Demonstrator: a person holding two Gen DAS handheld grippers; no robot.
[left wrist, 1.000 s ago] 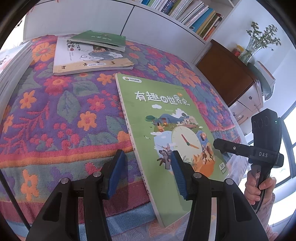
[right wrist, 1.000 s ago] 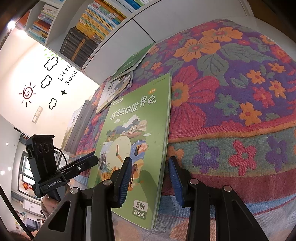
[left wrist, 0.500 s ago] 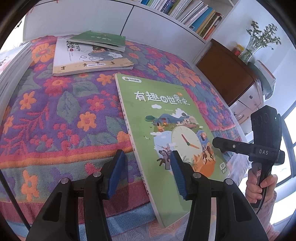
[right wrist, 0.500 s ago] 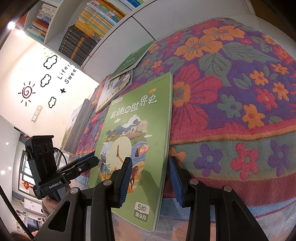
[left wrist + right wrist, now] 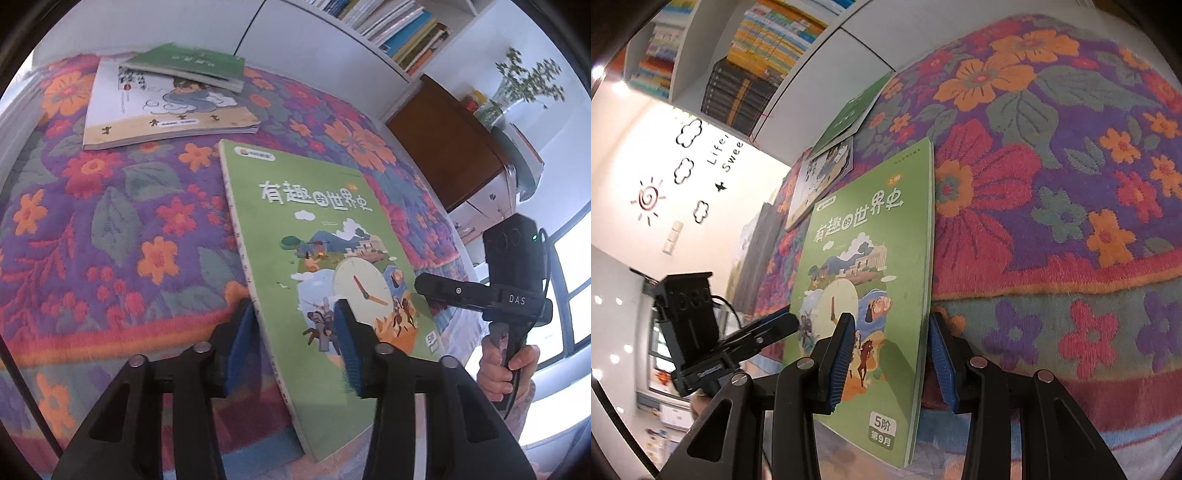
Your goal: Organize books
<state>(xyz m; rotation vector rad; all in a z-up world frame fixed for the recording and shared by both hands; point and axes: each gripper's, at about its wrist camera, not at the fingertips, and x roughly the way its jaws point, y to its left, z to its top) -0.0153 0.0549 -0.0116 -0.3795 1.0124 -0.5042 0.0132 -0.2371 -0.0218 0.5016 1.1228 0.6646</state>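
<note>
Left hand-held gripper (image 5: 293, 341) tighter astride green book's (image 5: 325, 258) spine edge

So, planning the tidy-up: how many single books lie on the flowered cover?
3: a light green book nearest the camera; a white picture book further back; a dark green book lying on it. The pile at the left edge may hold more.

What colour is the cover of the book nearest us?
Light green book, with a clock picture; clearest in the left wrist view.

The workbook (image 5: 325, 258) lies on the bedspread (image 5: 110, 221), before 2 stacked books (image 5: 166, 99).
</note>
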